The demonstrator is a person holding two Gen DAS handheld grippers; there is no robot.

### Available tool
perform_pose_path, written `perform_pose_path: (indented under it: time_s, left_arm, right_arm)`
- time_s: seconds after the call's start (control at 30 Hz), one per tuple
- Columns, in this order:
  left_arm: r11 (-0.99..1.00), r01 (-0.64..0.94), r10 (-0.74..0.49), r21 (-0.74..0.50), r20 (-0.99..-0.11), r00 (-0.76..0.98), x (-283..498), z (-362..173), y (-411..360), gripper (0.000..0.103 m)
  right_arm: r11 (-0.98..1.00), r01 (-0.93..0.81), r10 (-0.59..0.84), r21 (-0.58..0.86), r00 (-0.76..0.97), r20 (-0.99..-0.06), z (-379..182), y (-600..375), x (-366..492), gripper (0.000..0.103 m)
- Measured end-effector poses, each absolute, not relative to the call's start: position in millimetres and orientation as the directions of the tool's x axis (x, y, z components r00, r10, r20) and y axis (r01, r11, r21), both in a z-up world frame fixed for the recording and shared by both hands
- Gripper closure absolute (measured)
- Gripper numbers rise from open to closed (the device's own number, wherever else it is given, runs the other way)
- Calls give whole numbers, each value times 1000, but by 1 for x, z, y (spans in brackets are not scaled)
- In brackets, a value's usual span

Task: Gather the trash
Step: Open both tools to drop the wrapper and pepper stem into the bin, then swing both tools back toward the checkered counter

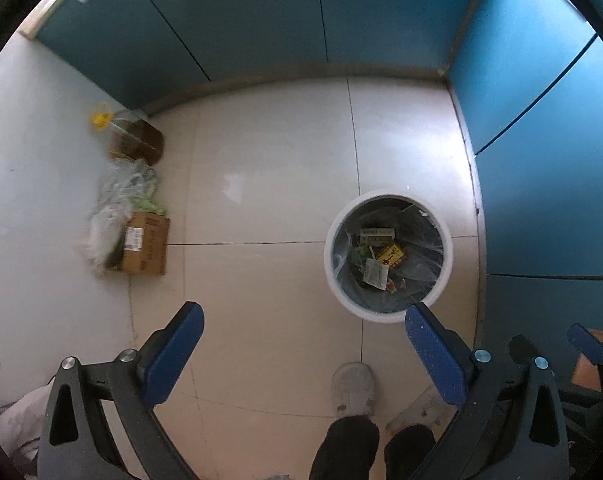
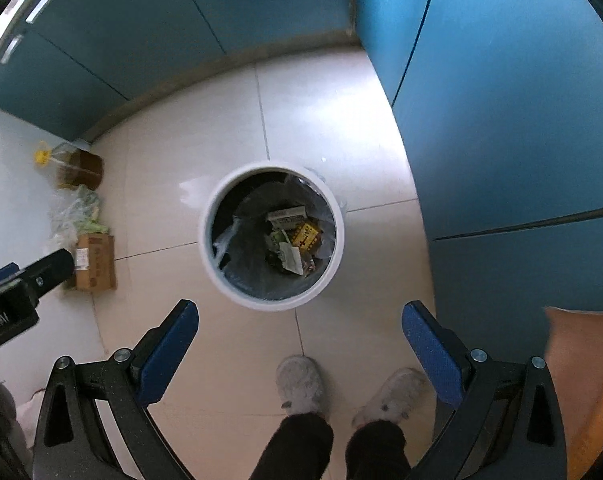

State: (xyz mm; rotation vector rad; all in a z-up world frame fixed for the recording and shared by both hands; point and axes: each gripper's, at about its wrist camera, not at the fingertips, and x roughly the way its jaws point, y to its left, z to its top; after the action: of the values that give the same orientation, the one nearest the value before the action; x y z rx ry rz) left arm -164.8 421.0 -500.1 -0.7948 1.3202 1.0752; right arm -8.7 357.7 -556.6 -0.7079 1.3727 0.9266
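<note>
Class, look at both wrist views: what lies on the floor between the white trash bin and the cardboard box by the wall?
Nothing: between the white trash bin and the cardboard box there is only bare floor tile, plain in both wrist views.

The floor [image 1: 269,152] is pale glossy tile with thin dark grout lines, and soft light reflects off it in a bright patch. Teal cabinets [image 1: 237,12] run along the far side above a grey kickboard [image 1: 301,74], with metal handles [image 2: 41,6] near their top left. More teal panels [image 2: 521,120] stand at the right, meeting the far run in a corner. A plain white wall [image 1: 29,168] closes the left side. An orange-brown surface [image 2: 581,368] shows at the lower right edge.
</note>
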Motion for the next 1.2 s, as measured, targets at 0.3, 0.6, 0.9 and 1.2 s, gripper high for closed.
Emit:
perform_pose_path:
  time_s: [0.3,0.6,0.9,1.2]
  left_arm:
    - [313,-945,231,98,-973,-24,-191,-371,376,0]
    - [338,-938,283,76,-959,24,-198,-276,321,0]
    - [369,-913,395,172,-919,-14,-179,-215,281,0]
    - [583,-796,435,164,-890,135,-42,-173,232,0]
  right_arm:
    - [438,-893,217,106,-10,-976,-405,314,-28,0]
    - [416,-902,299,118,13,-954,-277,266,-46,0]
    - [439,-871,390,221,-36,-920,-214,218,-40,0]
    - [697,-651,460,300,85,-884,-181,106,84,0]
